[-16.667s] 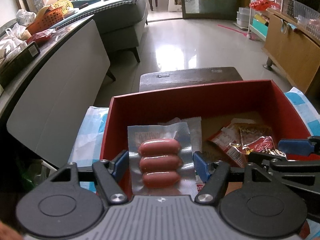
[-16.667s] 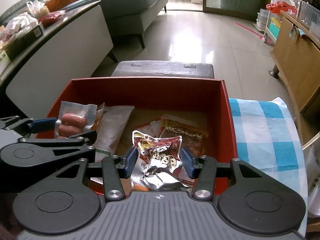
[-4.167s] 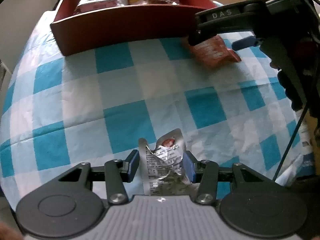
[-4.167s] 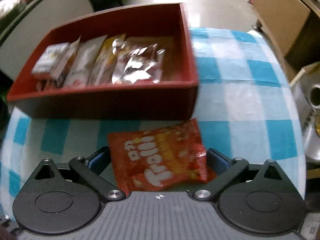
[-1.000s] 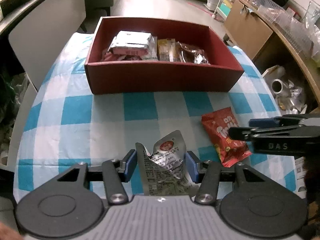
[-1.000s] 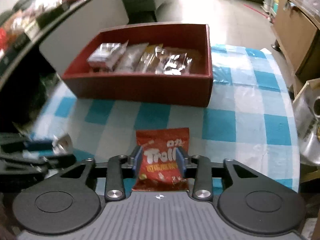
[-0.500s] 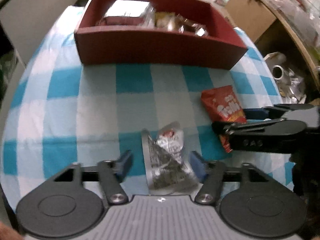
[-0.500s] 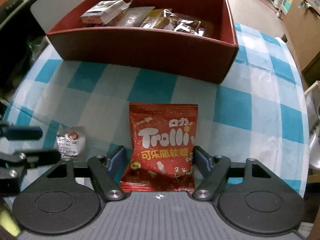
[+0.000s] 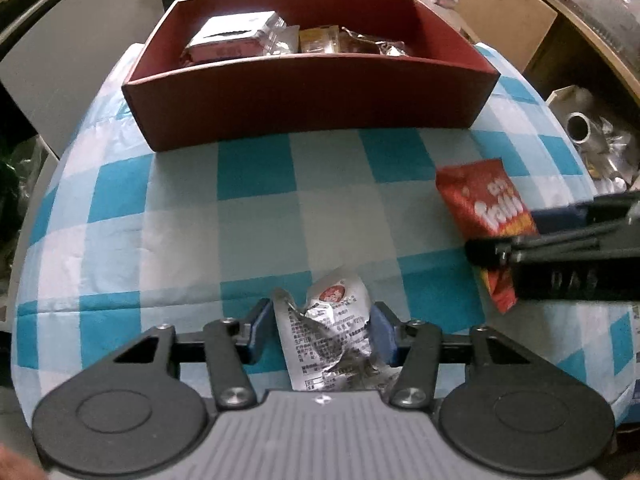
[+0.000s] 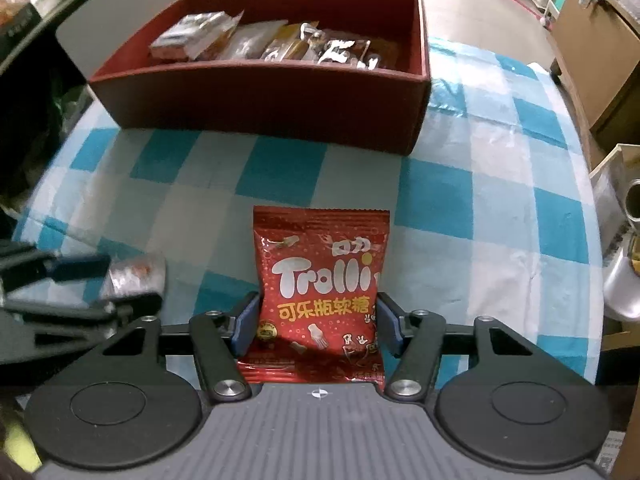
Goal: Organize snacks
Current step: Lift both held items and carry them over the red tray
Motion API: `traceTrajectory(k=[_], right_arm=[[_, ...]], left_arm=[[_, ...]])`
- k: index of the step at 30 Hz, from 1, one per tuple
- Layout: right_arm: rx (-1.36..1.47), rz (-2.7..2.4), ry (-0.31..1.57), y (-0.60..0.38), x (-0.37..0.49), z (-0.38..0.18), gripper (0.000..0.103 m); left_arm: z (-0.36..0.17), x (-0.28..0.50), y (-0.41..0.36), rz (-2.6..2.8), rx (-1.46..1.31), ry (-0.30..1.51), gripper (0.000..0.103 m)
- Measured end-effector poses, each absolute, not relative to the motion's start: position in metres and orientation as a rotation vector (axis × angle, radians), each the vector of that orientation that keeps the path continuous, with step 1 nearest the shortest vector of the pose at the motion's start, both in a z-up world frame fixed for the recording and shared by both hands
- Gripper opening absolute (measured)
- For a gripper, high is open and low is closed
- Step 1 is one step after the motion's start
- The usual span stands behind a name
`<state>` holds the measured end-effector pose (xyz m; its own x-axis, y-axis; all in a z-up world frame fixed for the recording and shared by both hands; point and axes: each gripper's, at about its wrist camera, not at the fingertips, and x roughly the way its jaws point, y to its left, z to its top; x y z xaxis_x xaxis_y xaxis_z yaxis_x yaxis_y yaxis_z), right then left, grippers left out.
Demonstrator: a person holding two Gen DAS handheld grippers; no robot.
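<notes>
On the blue-checked tablecloth (image 9: 256, 168) lies a crumpled silver snack packet (image 9: 328, 332). My left gripper (image 9: 318, 328) is closing, and its blue pads touch both sides of the packet. To the right lies a red Trolli gummy bag (image 10: 320, 272), flat on the cloth. The closing jaws of my right gripper (image 10: 316, 320) have their pads against the bag's two edges. A red box (image 9: 304, 96) at the far side of the table holds several snack packs. The Trolli bag (image 9: 484, 200) also shows in the left wrist view, and the silver packet (image 10: 136, 276) in the right wrist view.
The cloth drops off at the table's rounded edges on the left and right. A wooden cabinet (image 9: 508, 24) and a shiny metal tin (image 9: 580, 128) stand off to the right. A pale panel (image 9: 80, 40) sits beyond the left edge. Bare cloth lies between the packets and the box.
Half a second ago both pairs of jaws stood wider, clear of their packets, and now they have come in against them. The left gripper has dropped closer to the cloth.
</notes>
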<state>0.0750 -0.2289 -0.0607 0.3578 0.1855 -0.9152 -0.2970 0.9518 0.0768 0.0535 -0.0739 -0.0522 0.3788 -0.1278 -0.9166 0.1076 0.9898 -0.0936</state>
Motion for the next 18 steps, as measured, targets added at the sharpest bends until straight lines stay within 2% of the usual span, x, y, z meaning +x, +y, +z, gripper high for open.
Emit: traceTrajectory(k=[1,2,3,5,7,9,11,13,18], right_arm=[[-0.098,0.312,1.156,-0.23,0.076,-0.058,0.067],[-0.092,0.313,1.146,-0.231,0.076,-0.056,0.067],[-0.083,0.314,1.136,-0.231,0.076,-0.053,0.067],[-0.068,0.321,1.123,-0.232,0.077,-0.049,0.067],[-0.06,0.326,1.113,-0.232,0.078,-0.045,0.067],[-0.059,0.324,1.115,-0.231,0.079,-0.046,0.067],[-0.065,0.326,1.125,-0.229,0.08,-0.047,0.067],[-0.07,0.328,1.13,-0.228,0.08,-0.047,0.067],[-0.063,0.323,1.13,-0.232,0.081,-0.047,0.067]], left_arm=[[-0.049,0.054,-0.072,-0.154,-0.031,1.167,0.043],[-0.045,0.055,-0.069,-0.159,-0.042,1.159,0.03],[-0.041,0.057,-0.066,-0.169,-0.058,1.154,0.027],[-0.032,0.058,-0.06,-0.183,-0.094,1.141,0.013],[-0.028,0.059,-0.057,-0.199,-0.088,1.135,0.012],[-0.033,0.06,-0.054,-0.203,-0.105,1.156,0.019],[-0.041,0.061,-0.053,-0.186,-0.141,1.192,0.048],[-0.049,0.062,-0.054,-0.156,-0.174,1.223,0.066],[-0.06,0.054,-0.078,-0.105,-0.143,1.215,0.072]])
